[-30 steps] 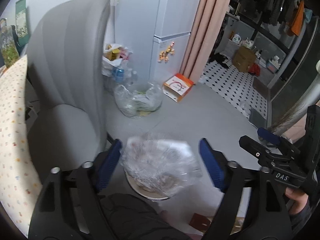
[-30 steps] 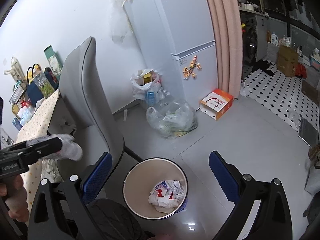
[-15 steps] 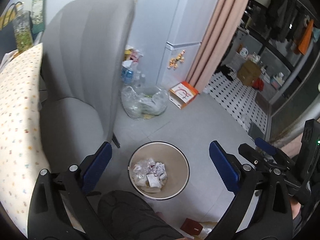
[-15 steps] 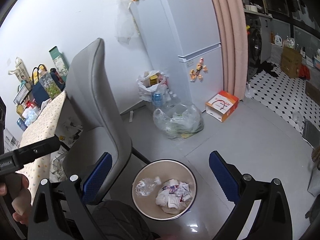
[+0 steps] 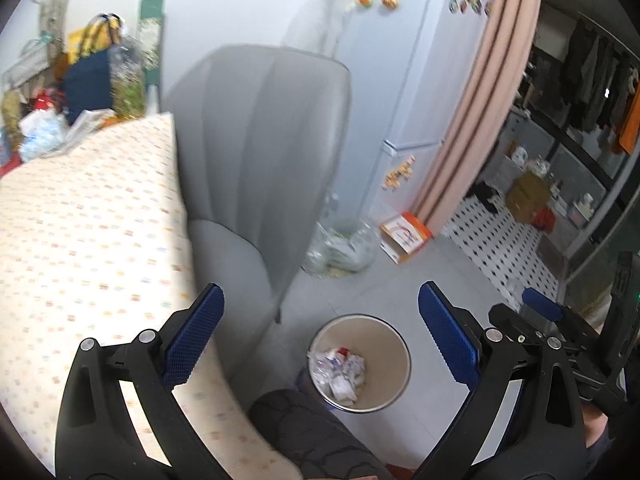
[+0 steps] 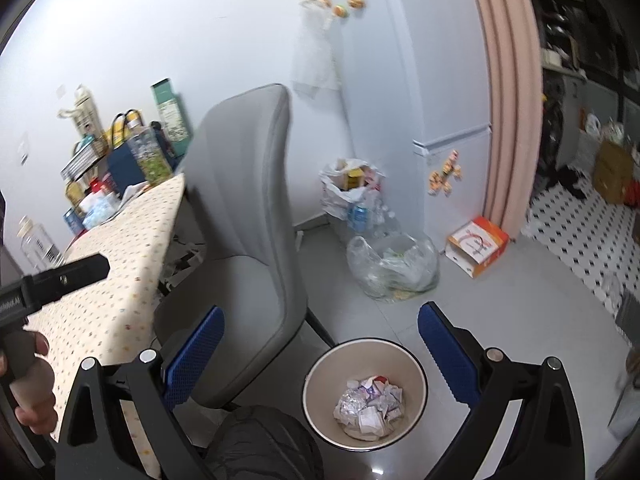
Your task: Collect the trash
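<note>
A round beige trash bin (image 5: 394,344) stands on the grey floor, also in the right wrist view (image 6: 320,380). Crumpled wrappers and clear plastic (image 5: 338,370) lie inside it, seen too in the right wrist view (image 6: 370,406). My left gripper (image 5: 320,340) is open and empty, high above the bin and the chair's side. My right gripper (image 6: 320,354) is open and empty above the bin. The left gripper's black body (image 6: 52,282) shows at the left of the right wrist view, over the table.
A grey chair (image 6: 248,216) stands beside the bin. A table with a dotted cloth (image 5: 80,220) carries bags and bottles at its far end (image 6: 120,160). Clear trash bags (image 6: 392,264), an orange box (image 6: 478,246) and a fridge (image 6: 432,80) stand behind.
The clear plastic left my left gripper and fell into the bin. Both grippers have since risen and tilted up; the left swung toward the table.
</note>
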Demonstrator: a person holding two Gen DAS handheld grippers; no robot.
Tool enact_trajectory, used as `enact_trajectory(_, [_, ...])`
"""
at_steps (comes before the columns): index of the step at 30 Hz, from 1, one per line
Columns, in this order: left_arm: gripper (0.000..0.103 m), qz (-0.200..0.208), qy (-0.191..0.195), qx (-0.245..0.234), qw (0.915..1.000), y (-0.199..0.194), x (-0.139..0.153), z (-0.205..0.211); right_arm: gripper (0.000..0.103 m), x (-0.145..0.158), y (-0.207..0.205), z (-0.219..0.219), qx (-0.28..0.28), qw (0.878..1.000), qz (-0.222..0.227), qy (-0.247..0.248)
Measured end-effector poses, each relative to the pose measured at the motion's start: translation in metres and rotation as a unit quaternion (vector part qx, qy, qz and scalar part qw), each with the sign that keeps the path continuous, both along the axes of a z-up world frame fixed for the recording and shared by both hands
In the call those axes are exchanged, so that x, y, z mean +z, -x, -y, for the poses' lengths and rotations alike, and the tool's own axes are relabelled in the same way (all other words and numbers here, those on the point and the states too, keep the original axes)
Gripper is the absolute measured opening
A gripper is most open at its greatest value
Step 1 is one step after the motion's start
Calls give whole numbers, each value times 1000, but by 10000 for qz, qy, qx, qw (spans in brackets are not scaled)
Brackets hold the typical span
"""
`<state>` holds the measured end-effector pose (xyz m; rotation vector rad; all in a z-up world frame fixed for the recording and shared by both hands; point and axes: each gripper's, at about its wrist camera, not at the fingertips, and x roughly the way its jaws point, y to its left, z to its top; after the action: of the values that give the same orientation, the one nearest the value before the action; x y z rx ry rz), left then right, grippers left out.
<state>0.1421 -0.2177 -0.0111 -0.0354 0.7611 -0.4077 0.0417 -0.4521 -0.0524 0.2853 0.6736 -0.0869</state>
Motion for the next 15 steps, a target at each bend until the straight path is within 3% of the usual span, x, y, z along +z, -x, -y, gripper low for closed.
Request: enact_trajectory(15, [97, 708, 111, 529, 9960, 38, 62, -80, 95, 56, 2, -85, 732, 9960, 335, 380])
